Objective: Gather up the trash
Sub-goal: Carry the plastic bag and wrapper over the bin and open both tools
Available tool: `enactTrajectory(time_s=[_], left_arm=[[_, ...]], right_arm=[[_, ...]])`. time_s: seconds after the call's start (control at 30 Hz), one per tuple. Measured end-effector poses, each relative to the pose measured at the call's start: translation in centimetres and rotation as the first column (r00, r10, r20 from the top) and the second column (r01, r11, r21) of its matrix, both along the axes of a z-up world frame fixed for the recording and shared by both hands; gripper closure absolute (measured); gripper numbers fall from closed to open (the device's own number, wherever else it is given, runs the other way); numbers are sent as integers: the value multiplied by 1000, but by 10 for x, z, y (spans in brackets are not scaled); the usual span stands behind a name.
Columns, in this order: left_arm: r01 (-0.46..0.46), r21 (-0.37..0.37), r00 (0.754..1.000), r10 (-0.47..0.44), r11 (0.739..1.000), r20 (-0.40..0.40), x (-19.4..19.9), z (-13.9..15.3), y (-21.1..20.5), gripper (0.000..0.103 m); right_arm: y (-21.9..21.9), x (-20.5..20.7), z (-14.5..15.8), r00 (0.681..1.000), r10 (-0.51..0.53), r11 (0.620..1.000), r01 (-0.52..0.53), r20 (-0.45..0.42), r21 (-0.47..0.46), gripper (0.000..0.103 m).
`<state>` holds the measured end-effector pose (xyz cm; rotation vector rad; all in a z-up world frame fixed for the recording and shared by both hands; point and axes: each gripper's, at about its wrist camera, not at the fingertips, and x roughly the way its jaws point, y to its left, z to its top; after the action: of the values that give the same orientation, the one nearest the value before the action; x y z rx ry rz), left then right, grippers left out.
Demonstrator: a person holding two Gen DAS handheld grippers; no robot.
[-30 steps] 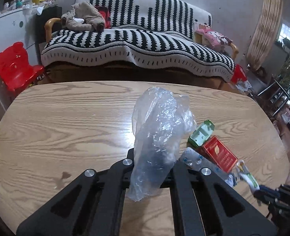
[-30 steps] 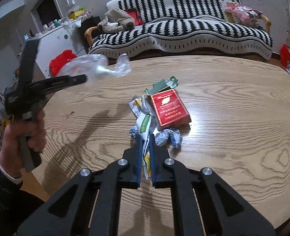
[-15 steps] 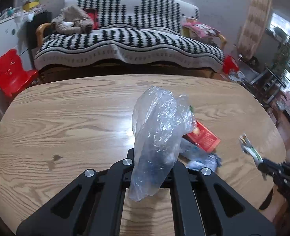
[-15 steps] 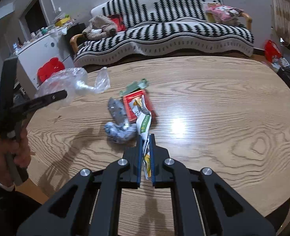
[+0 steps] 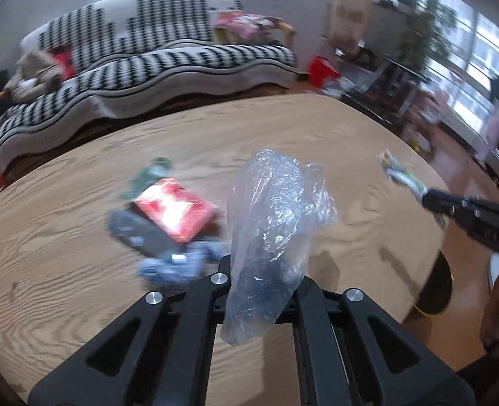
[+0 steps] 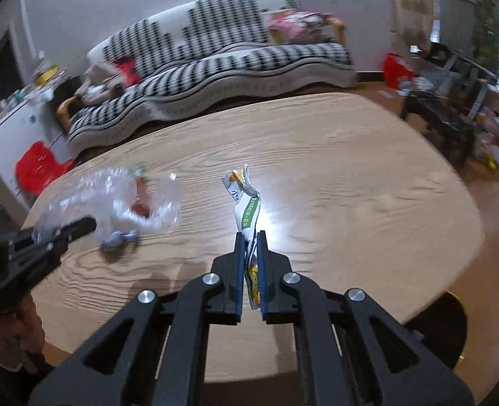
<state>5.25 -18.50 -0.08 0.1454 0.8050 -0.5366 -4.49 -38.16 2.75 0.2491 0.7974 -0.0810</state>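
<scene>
Plastic bag (image 5: 276, 223) clamped, wrapper (image 6: 246, 209) clamped

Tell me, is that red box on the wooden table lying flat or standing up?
Lying flat. The red rectangular box rests on its broad face on the oval wooden table, beside blurred grey-blue trash; the left wrist view shows its wide top.

Surface: oval wooden table (image 5: 80, 270), filling mid-frame.
On it, left of centre: red carton (image 5: 176, 211), green scrap (image 5: 151, 176), dark packet (image 5: 137, 233), blue wrappers (image 5: 175, 265).
</scene>
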Motion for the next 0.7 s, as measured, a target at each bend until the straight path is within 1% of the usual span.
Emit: enactTrajectory(time_s=[0.2,0.37,0.53,0.7], left_arm=[[135,1,991,-135,991,-12,-31,-4,-72,101],[242,-13,970,-242,970,-22,-60,-5,-128,101],[338,-23,940,-339,941,-38,-93,-12,-188,101],[412,-36,907,-413,911,-80,-117,-27,-238,101]], right_arm=[[-68,-43,2,989,-147,989,147,-2,7,95],[-120,-89,4,967,-256,967,256,9,17,95],[-173,-140,-4,927,-375,926,376,-18,38,95],[-221,-183,-18,867,-492,863,497,-77,86,95]])
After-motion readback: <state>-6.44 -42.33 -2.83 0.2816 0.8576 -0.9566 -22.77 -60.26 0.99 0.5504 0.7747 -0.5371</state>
